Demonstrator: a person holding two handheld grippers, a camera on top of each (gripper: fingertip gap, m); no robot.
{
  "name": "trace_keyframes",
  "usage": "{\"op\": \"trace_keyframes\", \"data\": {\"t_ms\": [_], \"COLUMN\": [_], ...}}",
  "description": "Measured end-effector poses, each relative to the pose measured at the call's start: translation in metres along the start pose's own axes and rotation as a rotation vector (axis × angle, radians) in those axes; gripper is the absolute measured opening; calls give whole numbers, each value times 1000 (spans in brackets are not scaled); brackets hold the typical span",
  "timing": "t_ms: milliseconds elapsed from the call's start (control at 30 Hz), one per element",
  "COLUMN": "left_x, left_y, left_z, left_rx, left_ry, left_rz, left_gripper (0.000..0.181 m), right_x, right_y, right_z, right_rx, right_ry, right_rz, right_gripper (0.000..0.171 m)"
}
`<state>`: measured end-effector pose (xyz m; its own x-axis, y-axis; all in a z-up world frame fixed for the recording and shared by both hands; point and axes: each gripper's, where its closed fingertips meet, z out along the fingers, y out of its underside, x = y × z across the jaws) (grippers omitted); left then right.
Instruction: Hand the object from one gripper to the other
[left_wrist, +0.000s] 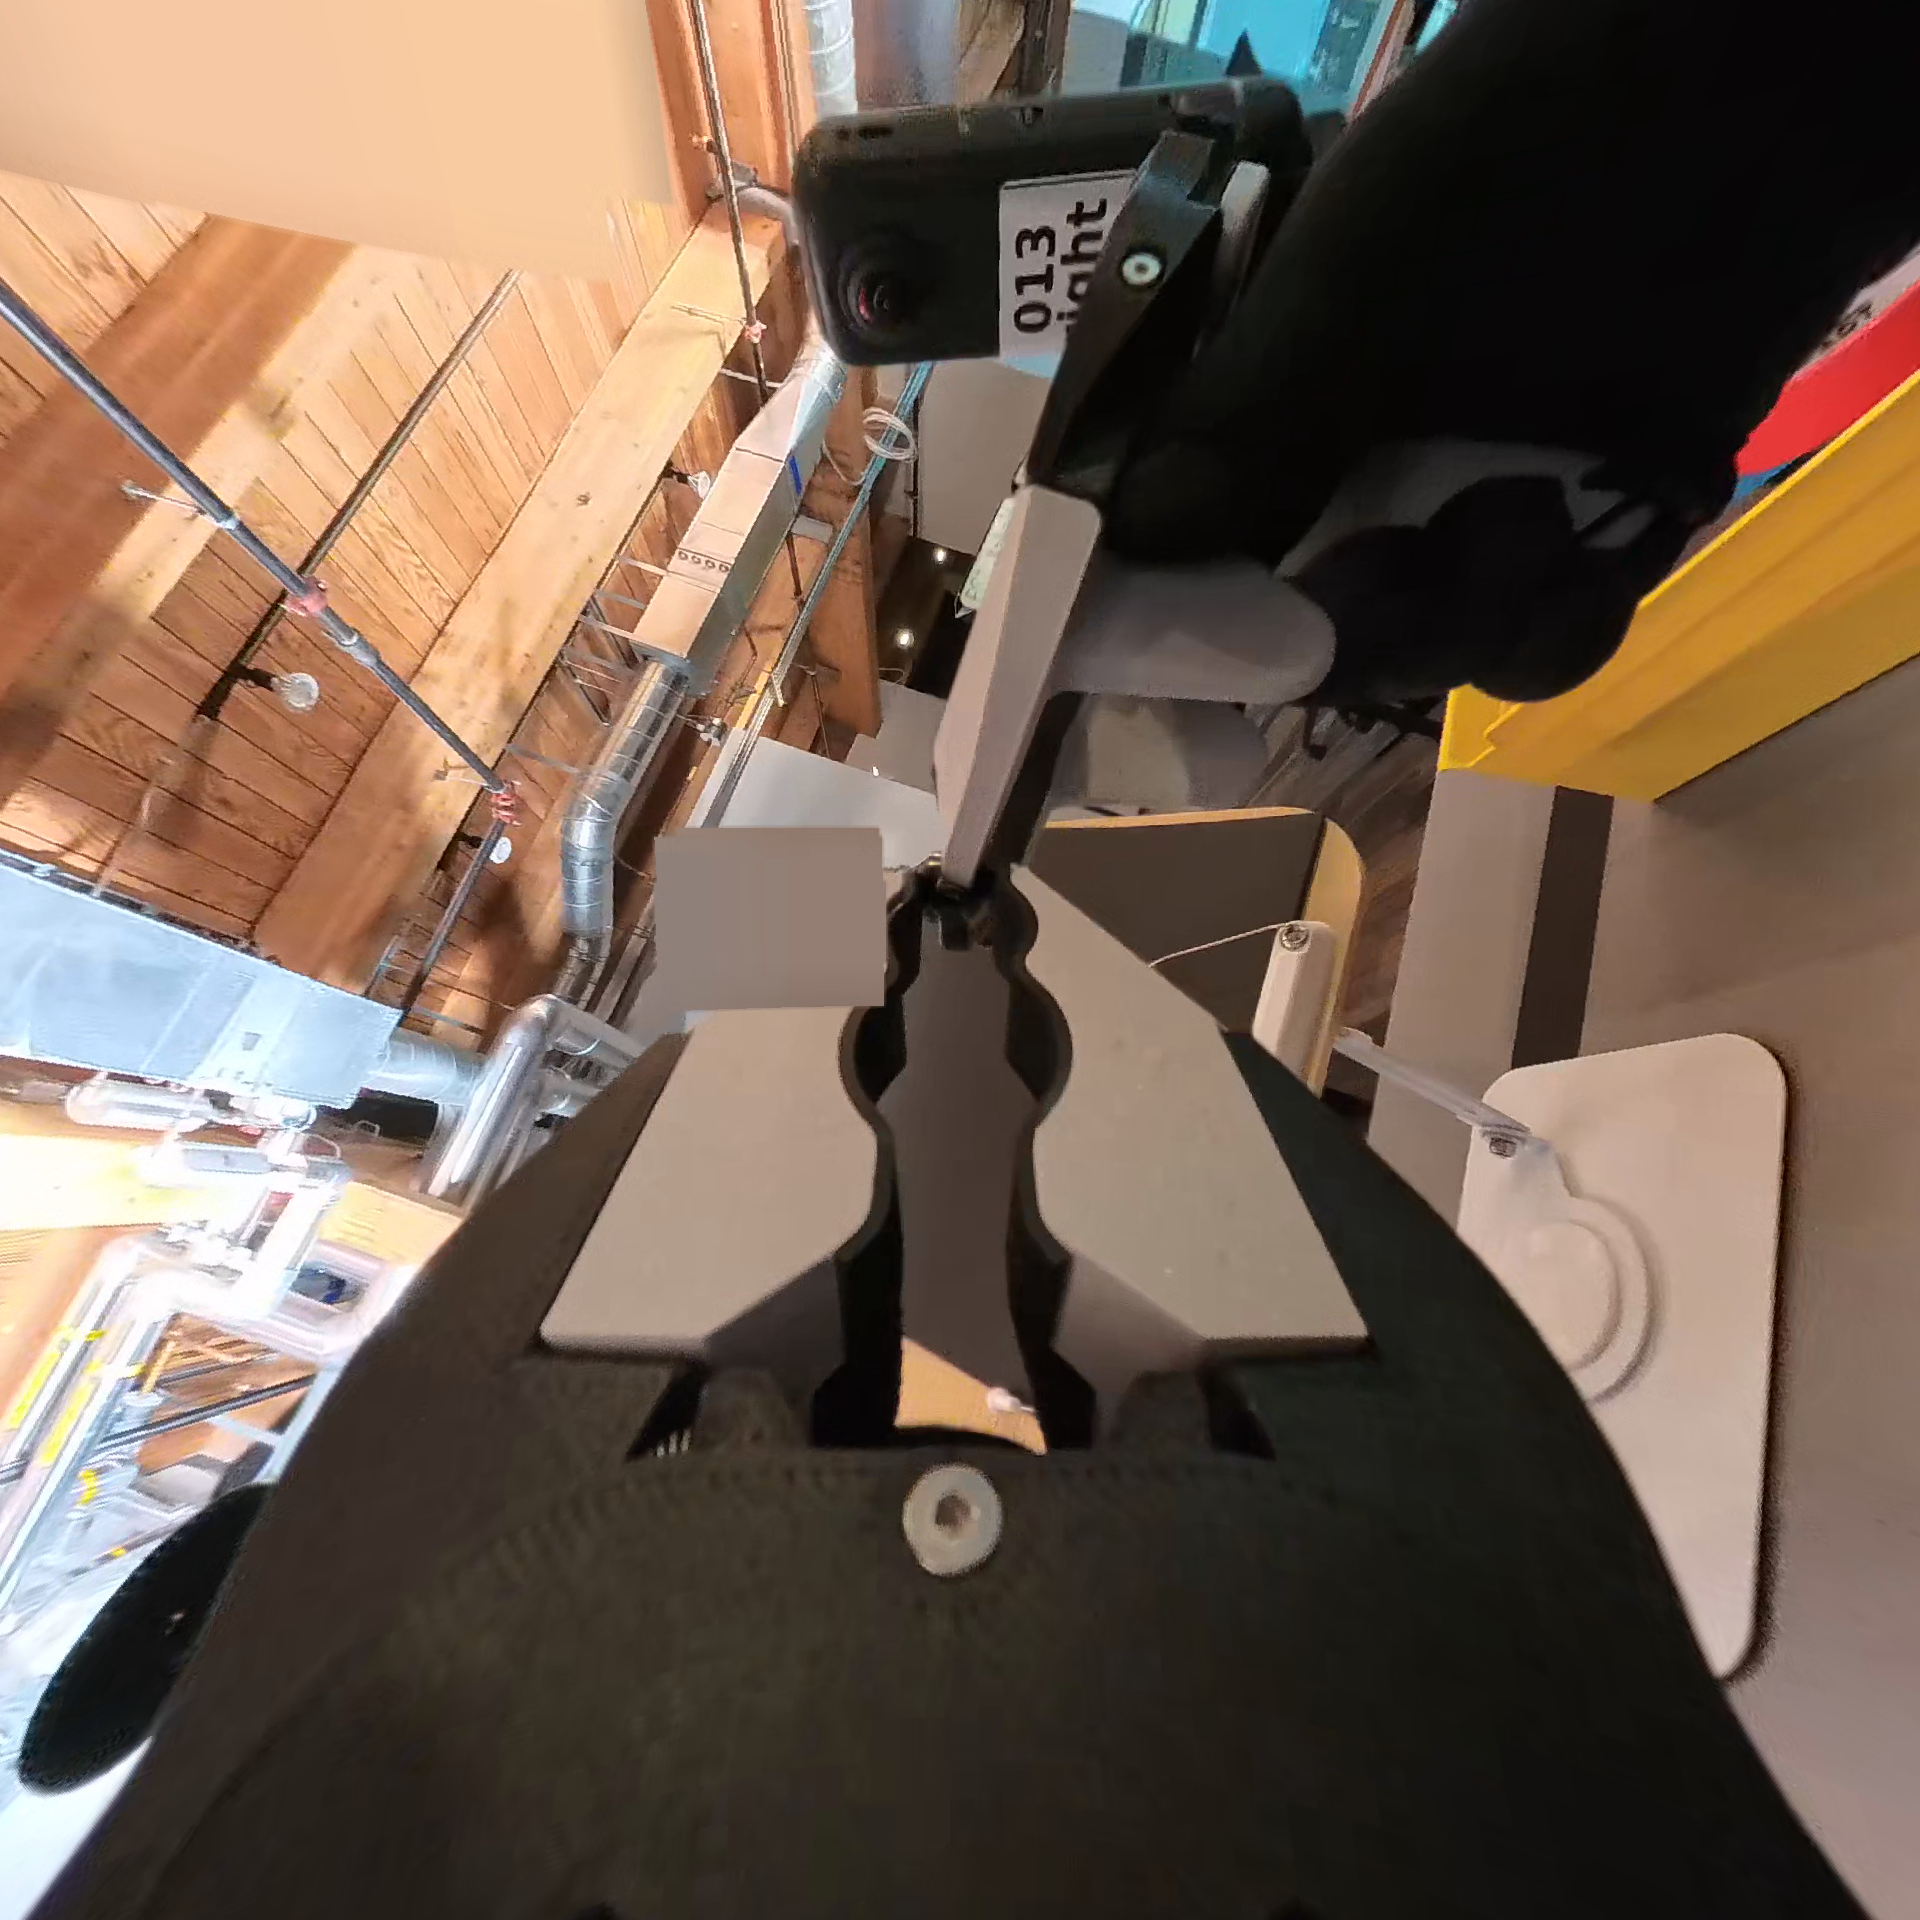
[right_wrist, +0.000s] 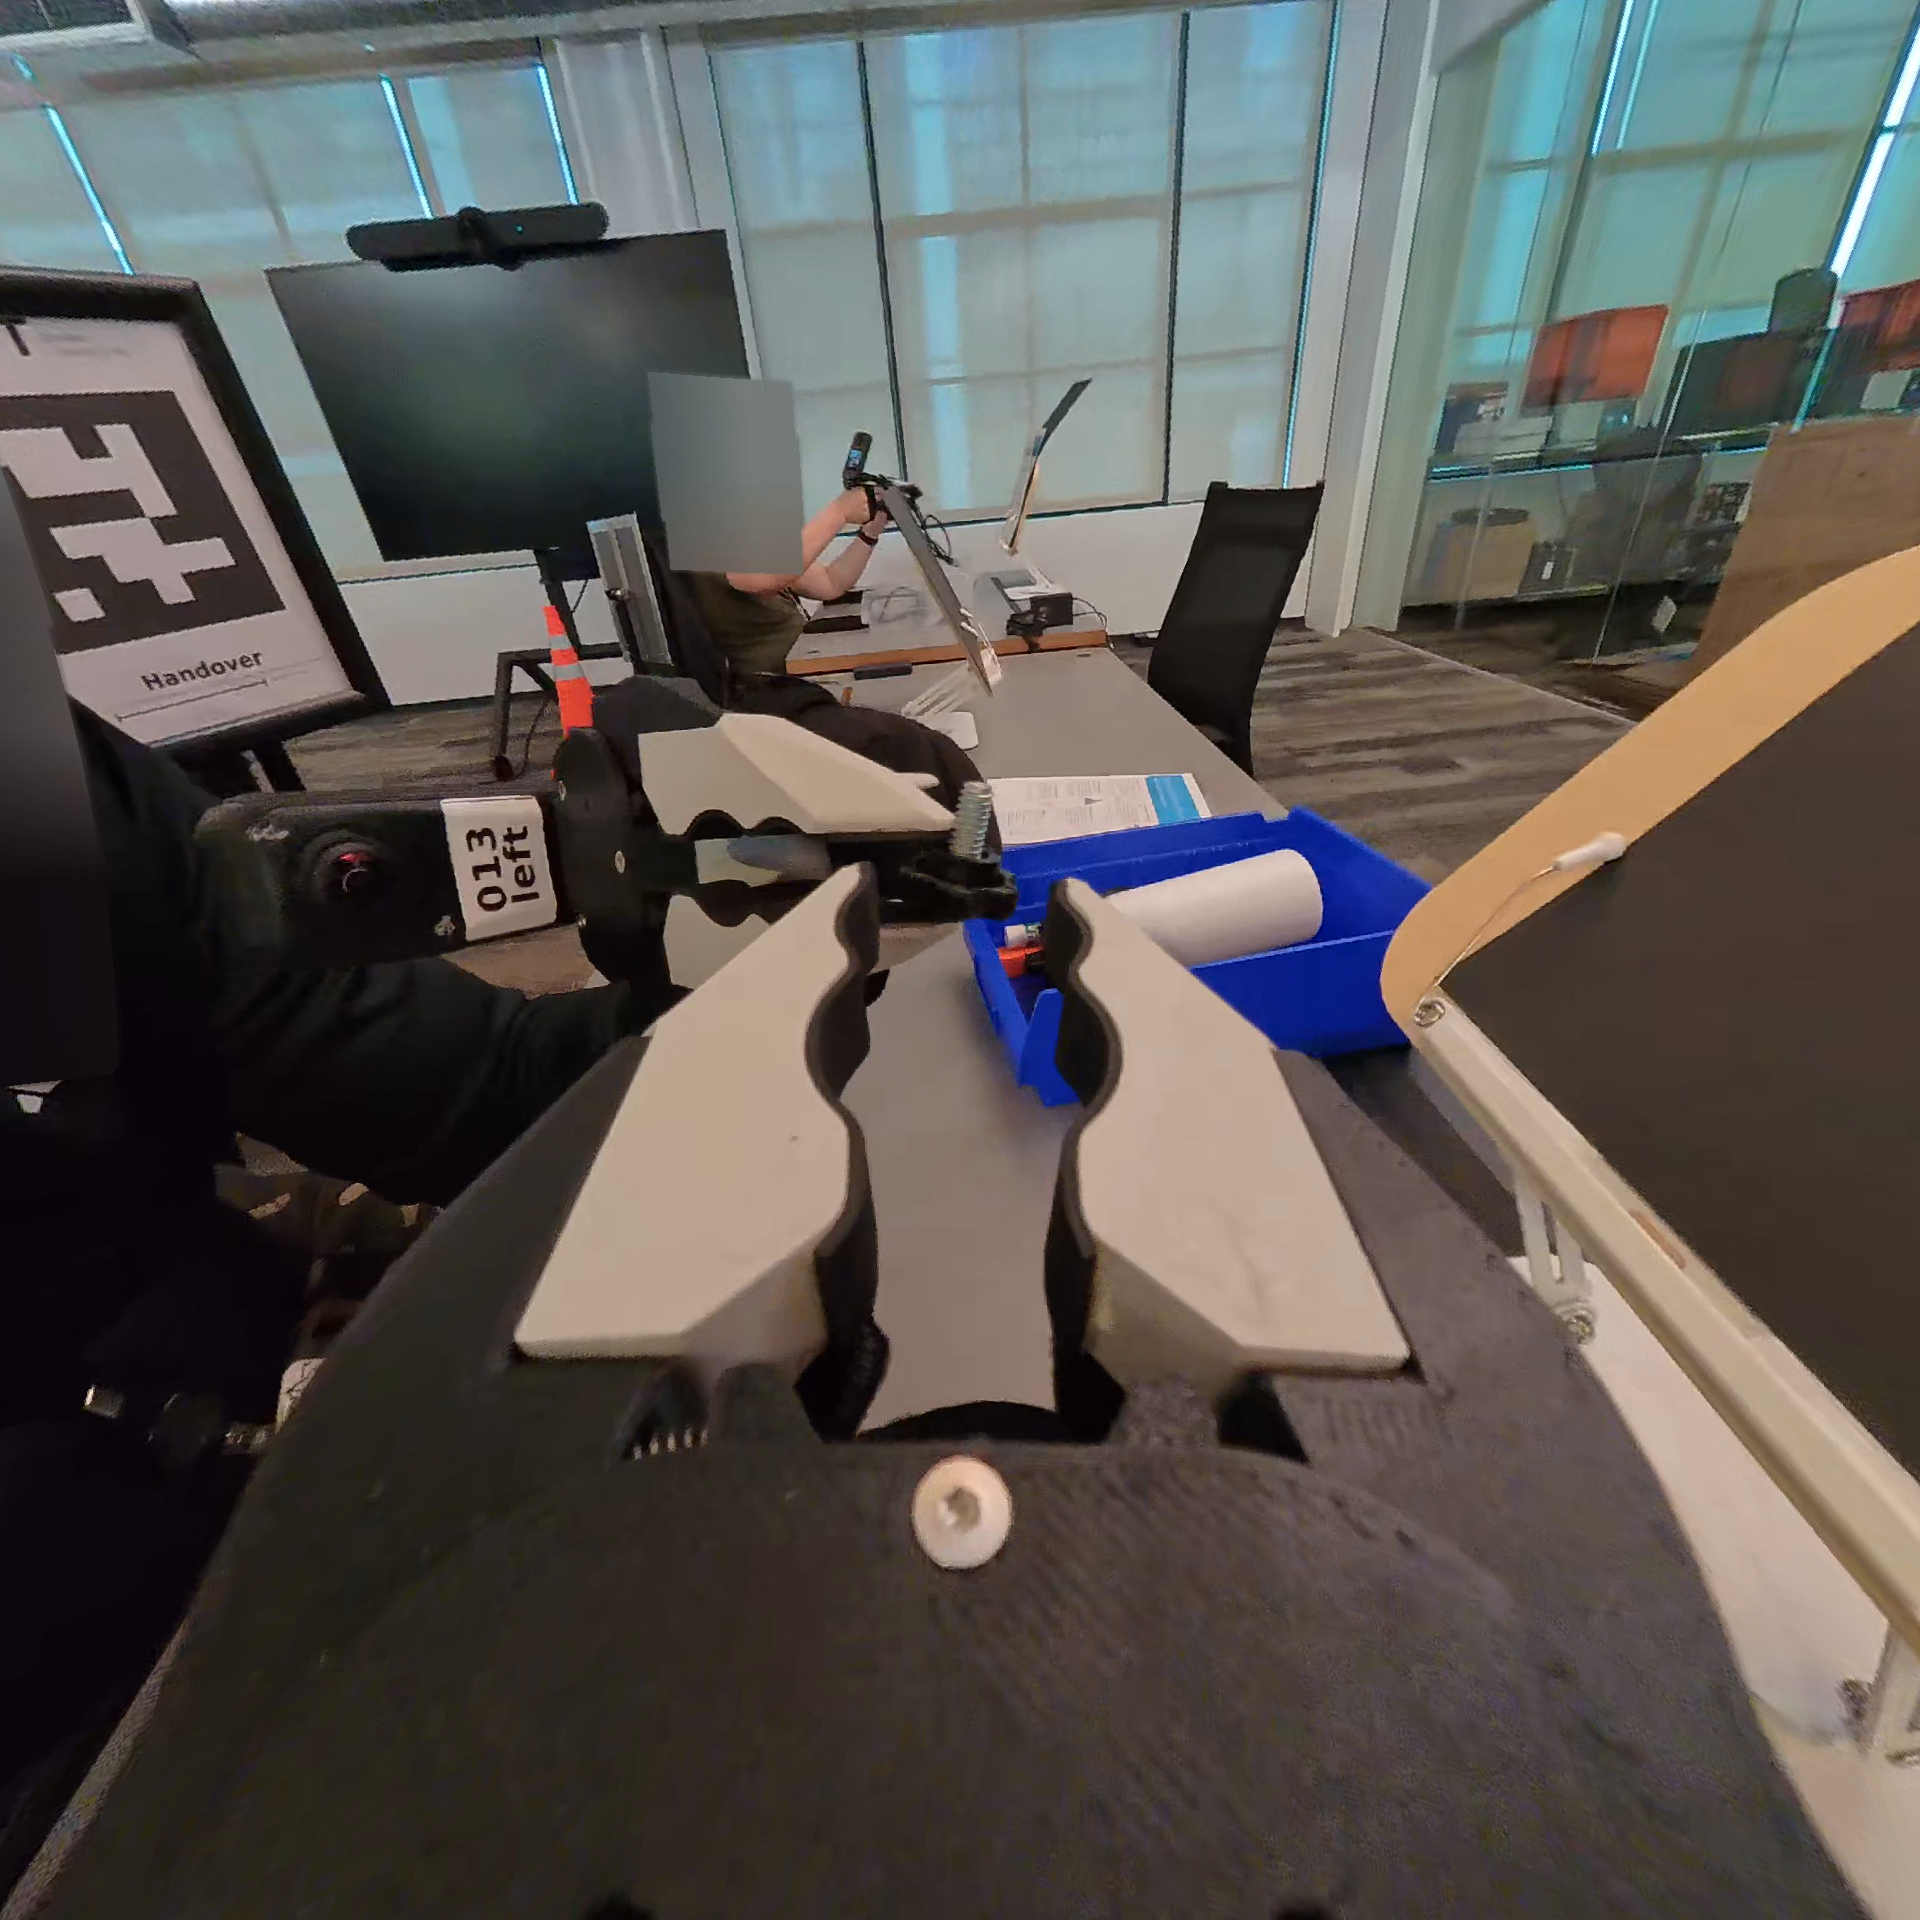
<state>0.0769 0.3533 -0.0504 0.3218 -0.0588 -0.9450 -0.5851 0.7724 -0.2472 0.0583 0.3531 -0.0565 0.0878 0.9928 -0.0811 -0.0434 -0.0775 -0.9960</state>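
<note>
The left gripper pinches a black-knobbed bolt at its fingertips as the right gripper, fingers spread, closes in above a blue bin; an off-centre grab could knock it loose.

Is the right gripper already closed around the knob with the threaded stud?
No. The right gripper has its fingers spread apart, while the left gripper holds the black knob.
</note>
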Motion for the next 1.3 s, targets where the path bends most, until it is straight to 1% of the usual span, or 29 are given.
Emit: {"op": "trace_keyframes", "data": {"t_ms": [100, 200, 467, 567, 633, 767, 900, 1033, 1200, 1300], "left_x": [1, 1, 1, 0, -4, -11, -4, 2, 6, 7], "left_y": [1, 2, 5, 5, 4, 5, 5, 4, 2, 2], "left_z": [1, 2, 3, 3, 2, 0, 0, 2, 1, 2], "left_rx": [-9, -15, -28, -17, -8, 20, 24, 17, 25, 22], "left_ry": [-4, -2, -4, 6, -7, -21, 16, 42, 63, 62], "left_rz": [16, 15, 2, -44, -65, -127, -102, -78, -71, -69], "left_gripper": [11, 11, 11, 11, 26, 40, 43, 41, 30, 29], "right_x": [1, 2, 5, 6, 7, 4, -2, -6, -7, -8], "right_y": [1, 1, 0, -2, -3, -2, 3, 5, 8, 9], "right_z": [-1, -1, 0, -1, -4, -7, -5, -3, -2, -1], "right_rx": [-3, -7, -9, 6, 18, 15, -4, -16, -27, -34], "right_ry": [7, 13, 45, 45, 38, 9, -38, -62, -68, -75], "right_rz": [-2, -6, -48, -46, -35, -27, -7, 3, 12, 12], "right_gripper": [23, 20, 19, 19, 19, 19, 20, 20, 20, 19]}}
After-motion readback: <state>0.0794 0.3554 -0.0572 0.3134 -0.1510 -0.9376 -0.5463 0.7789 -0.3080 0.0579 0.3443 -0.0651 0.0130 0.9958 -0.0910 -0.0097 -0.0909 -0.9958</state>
